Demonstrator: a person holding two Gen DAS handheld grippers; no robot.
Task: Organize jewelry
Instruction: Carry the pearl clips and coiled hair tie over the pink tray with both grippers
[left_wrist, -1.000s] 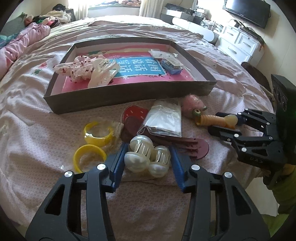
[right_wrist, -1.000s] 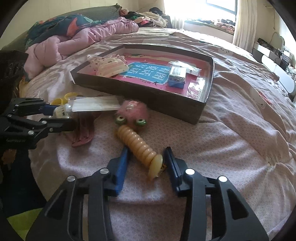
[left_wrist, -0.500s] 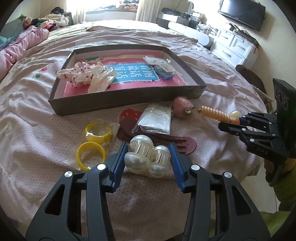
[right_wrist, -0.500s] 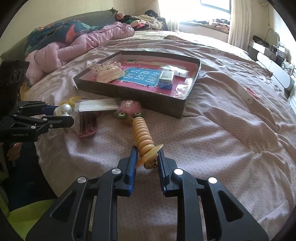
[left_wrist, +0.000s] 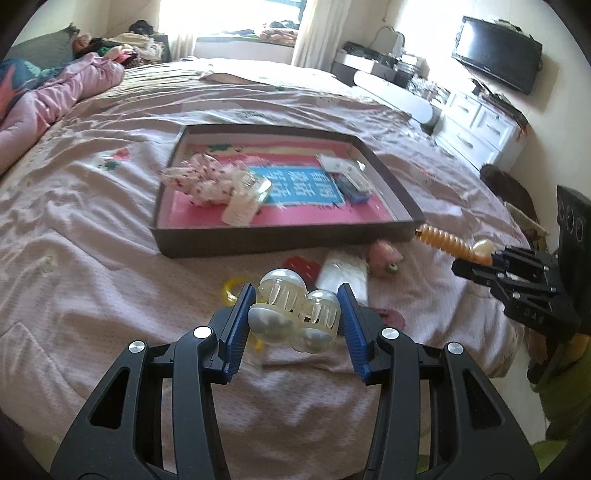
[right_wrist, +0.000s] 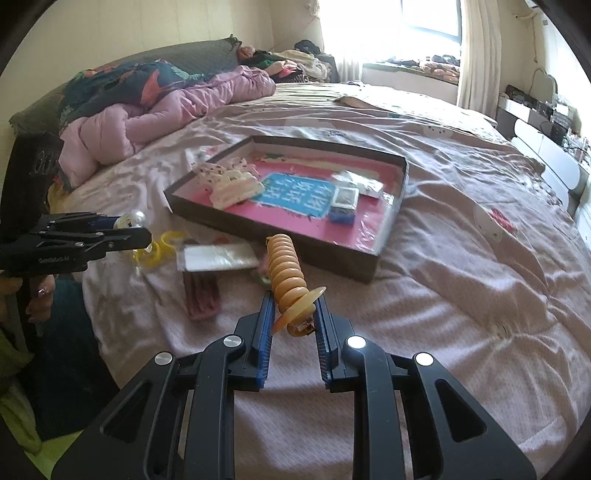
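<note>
Left gripper (left_wrist: 293, 314) holding pearl claw clip (left_wrist: 295, 314) | right gripper (right_wrist: 293, 321) pinching spiral hair tie (right_wrist: 286, 275) | you're carrying both: clear the box (left_wrist: 280, 240) wall at frame centre, then release.

Glossy pearl-white plastic on the hair claw (left_wrist: 293, 314), ribbed and half see-through; matt black plastic with ridged blue pads on the left gripper (left_wrist: 295, 314) and right gripper (right_wrist: 293, 321); smooth, waxy amber plastic on the spiral clip (right_wrist: 286, 269); dull grey card with a shiny pink printed liner on the tray (left_wrist: 280, 238); soft, creased pink cloth on the bedspread (left_wrist: 92, 280); crinkled clear film on the small bag (right_wrist: 218, 256)
</note>
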